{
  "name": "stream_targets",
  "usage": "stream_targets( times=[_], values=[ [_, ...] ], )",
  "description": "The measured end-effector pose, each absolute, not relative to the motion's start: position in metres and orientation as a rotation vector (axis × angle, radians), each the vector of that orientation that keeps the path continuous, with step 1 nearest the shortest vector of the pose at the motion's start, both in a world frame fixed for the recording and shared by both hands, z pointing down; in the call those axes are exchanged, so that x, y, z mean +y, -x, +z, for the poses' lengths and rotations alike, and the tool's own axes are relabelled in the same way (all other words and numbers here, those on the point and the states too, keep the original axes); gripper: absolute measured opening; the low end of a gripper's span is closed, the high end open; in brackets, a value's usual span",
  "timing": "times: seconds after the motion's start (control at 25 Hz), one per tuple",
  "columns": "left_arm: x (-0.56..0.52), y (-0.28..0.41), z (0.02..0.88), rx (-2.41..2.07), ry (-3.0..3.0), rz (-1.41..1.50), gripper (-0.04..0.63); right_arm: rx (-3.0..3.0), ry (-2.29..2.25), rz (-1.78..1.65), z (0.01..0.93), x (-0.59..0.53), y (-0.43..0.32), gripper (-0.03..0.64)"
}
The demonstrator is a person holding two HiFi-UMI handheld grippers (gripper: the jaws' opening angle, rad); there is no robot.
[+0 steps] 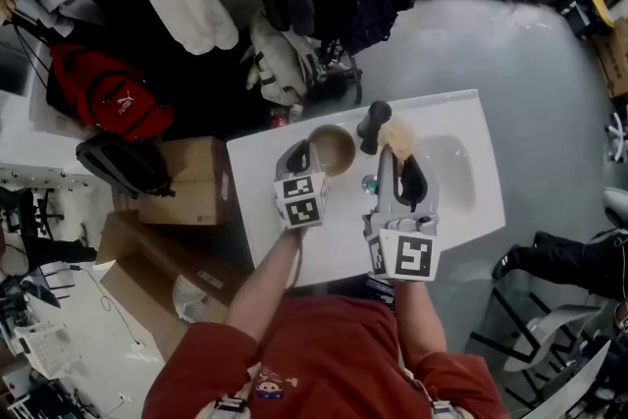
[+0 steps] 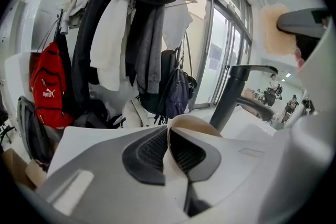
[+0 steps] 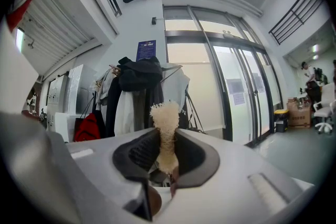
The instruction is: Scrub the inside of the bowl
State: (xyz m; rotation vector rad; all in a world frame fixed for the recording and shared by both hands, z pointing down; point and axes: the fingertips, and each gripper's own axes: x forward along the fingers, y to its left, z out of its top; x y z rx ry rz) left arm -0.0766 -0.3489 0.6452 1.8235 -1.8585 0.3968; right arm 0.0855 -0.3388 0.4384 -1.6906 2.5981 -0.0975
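Red-sleeved arms point(image 1: 273, 278) are reaching out over the white worktop point(image 1: 257, 162). The left gripper point(image 1: 300, 154) is tilting downward and pinching the rim of the tan bowl point(image 1: 334, 148). Its jaws are closed on the thin wall, apparently to steady the bowl for scrubbing. The bowl is sitting near the worktop's back edge, just left of the faucet point(image 1: 373, 125). The right gripper point(image 1: 400, 162) is staying level, clamping a beige scrubber point(image 1: 397, 134) just beside the faucet. The scrubber is not yet inside the bowl.
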Motion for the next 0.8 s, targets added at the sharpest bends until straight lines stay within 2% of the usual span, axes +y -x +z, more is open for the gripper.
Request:
stream_targets(
  times=[0.44, 0.8],
  values=[
    [-0.343, 0.084, 0.605, -1.914, -1.880, 0.290, 0.023, 2.599, 1.679, -0.072, 0.429, -0.330, -0.075, 0.078],
    [-0.334, 0.090, 0.539, -1.973, -1.978, 0.143, 0.023, 2.581, 1.677, -0.025, 0.413, -0.312, -0.065, 0.077]
  ],
)
